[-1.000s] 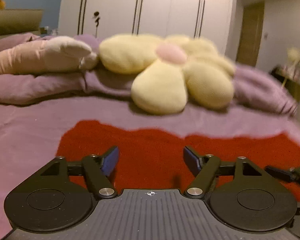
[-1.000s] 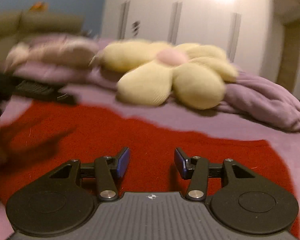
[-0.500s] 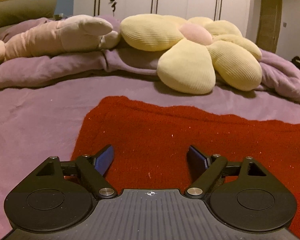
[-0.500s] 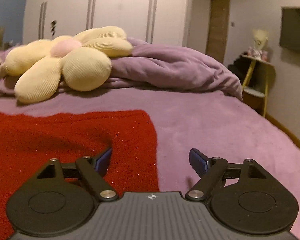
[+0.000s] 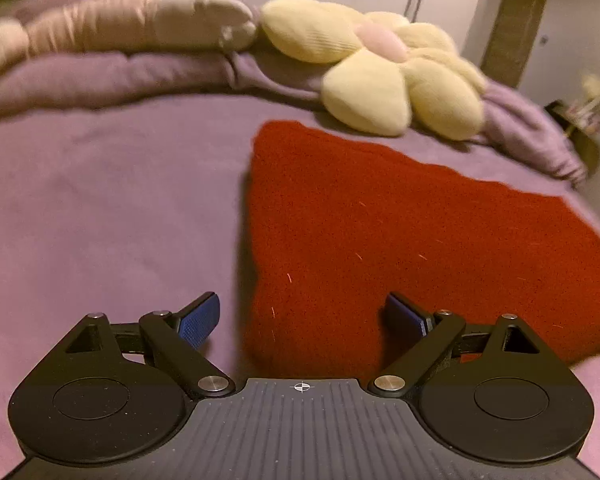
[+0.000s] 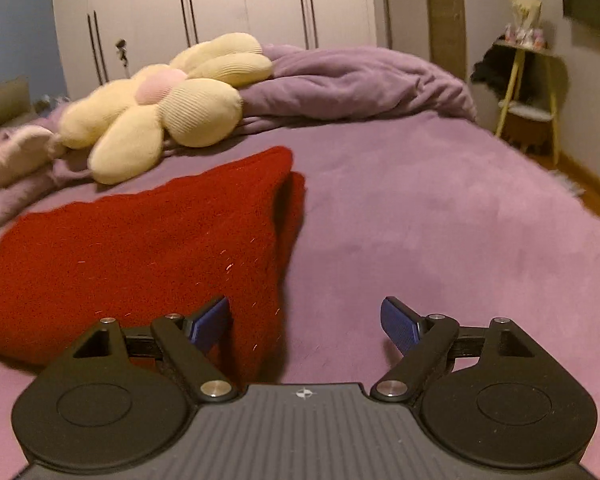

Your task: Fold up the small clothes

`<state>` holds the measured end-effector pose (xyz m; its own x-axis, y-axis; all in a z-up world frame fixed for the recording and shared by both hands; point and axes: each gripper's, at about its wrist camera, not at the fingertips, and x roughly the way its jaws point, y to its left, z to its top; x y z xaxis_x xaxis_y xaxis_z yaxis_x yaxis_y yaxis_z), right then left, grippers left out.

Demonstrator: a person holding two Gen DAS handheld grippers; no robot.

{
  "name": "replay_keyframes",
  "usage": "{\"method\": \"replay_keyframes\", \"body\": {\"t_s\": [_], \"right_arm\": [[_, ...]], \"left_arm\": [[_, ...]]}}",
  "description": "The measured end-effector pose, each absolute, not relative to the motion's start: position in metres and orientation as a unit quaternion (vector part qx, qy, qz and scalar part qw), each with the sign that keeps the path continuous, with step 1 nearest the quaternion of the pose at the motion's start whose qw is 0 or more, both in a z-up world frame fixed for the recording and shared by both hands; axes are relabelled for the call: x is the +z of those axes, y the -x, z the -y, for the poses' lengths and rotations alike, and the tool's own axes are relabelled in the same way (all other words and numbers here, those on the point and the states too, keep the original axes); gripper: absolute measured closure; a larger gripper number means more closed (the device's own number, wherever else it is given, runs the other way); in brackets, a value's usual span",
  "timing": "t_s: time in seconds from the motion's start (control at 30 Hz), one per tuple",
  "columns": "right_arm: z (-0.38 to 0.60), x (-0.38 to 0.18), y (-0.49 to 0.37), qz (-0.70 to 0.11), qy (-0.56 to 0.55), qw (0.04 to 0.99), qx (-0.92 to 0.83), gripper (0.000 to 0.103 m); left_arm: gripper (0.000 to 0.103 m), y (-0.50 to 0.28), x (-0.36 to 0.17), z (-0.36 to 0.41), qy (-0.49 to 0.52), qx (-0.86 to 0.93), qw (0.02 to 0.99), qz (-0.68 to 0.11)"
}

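Note:
A red knitted garment (image 5: 400,232) lies folded flat on the purple bedspread (image 5: 108,216). My left gripper (image 5: 302,320) hovers over its left edge, jaws wide and still opening, with the near left corner of the cloth under the gap but no pad touching it. In the right wrist view the same red garment (image 6: 140,248) fills the left half. My right gripper (image 6: 304,322) straddles its right edge, jaws opening too, with the left fingertip (image 6: 212,322) over the red cloth and the other over bare bedspread (image 6: 440,220).
A yellow flower-shaped cushion (image 5: 384,80) and a pale pink plush (image 5: 112,32) lie at the bed's far side on a bunched purple duvet (image 6: 360,80). White wardrobe doors (image 6: 220,8) stand behind. A small yellow-legged side table (image 6: 528,92) is right of the bed.
Both grippers slid apart, the left one to the garment's left edge, the right one to its right edge. Both jaws spread wider. The garment lies still.

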<state>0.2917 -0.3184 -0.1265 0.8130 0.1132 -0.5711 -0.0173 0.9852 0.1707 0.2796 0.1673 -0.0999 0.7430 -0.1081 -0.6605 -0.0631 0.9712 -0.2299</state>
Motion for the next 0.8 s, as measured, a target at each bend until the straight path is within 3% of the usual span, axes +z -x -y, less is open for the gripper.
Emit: {"method": "replay_keyframes", "body": {"t_s": [0.1, 0.17, 0.23, 0.37, 0.4, 0.43, 0.47, 0.57, 0.7, 0.8], "right_arm": [[0.318, -0.126, -0.292, -0.306, -0.09, 0.946, 0.057, 0.021], [0.314, -0.127, -0.299, -0.313, -0.093, 0.942, 0.078, 0.03], [0.309, -0.13, -0.308, -0.328, -0.102, 0.933, 0.103, 0.055], [0.293, -0.129, -0.312, -0.339, -0.075, 0.931, 0.115, 0.075], [0.29, -0.126, -0.311, -0.337, -0.065, 0.932, 0.119, 0.088], [0.289, -0.122, -0.309, -0.334, -0.069, 0.931, 0.129, 0.091], [0.292, -0.118, -0.307, -0.331, -0.084, 0.93, 0.139, 0.092], [0.308, -0.116, -0.306, -0.321, -0.147, 0.925, 0.143, 0.092], [0.303, -0.132, -0.31, -0.348, -0.091, 0.93, 0.082, 0.091], [0.284, -0.126, -0.306, -0.339, -0.035, 0.939, 0.056, 0.086]], "left_arm": [[0.011, -0.279, -0.103, -0.174, 0.169, -0.042, 0.915, -0.365], [0.016, -0.285, -0.105, -0.175, 0.189, -0.051, 0.91, -0.365], [0.022, -0.289, -0.106, -0.175, 0.201, -0.052, 0.907, -0.366], [0.052, -0.297, -0.109, -0.176, 0.203, -0.046, 0.902, -0.377], [0.057, -0.297, -0.108, -0.177, 0.207, -0.048, 0.902, -0.376], [0.068, -0.296, -0.105, -0.178, 0.203, -0.048, 0.904, -0.373], [0.077, -0.294, -0.102, -0.178, 0.196, -0.045, 0.908, -0.368], [0.084, -0.289, -0.092, -0.182, 0.189, -0.041, 0.916, -0.353], [0.082, -0.289, -0.095, -0.177, 0.153, -0.019, 0.918, -0.365], [0.071, -0.286, -0.093, -0.177, 0.149, -0.003, 0.919, -0.365]]}}
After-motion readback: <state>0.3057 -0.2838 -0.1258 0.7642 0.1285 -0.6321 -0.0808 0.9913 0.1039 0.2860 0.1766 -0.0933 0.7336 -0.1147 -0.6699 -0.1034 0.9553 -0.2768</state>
